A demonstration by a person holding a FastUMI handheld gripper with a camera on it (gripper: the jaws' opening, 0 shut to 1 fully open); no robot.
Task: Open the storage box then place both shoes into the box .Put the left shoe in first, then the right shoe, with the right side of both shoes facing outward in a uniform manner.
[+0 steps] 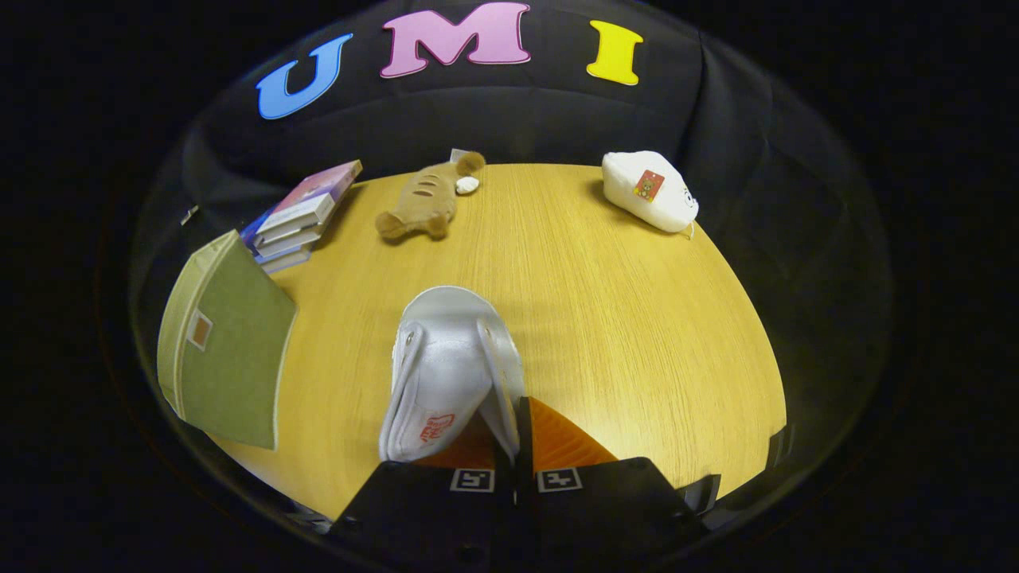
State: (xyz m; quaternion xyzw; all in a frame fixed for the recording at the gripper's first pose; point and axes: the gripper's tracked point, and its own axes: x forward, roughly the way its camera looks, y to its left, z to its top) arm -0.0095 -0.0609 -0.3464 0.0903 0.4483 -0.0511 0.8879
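Note:
A silvery-white shoe (446, 374) with a red print on it hangs just ahead of my fingers, its toe pointing away over the wooden table (605, 318). My gripper (513, 434) is shut on the shoe's right-hand wall near the heel opening, with both fingers pressing the thin edge between them. The olive-green fabric storage box (227, 350) stands to the left of the shoe at the table's near-left edge. Its flat face with a small tag is turned toward me, and I cannot tell whether it is open.
A stack of books (298, 219) lies beyond the box. A brown plush toy (426, 203) sits at the far middle of the table. A white plush toy (649, 191) lies at the far right edge.

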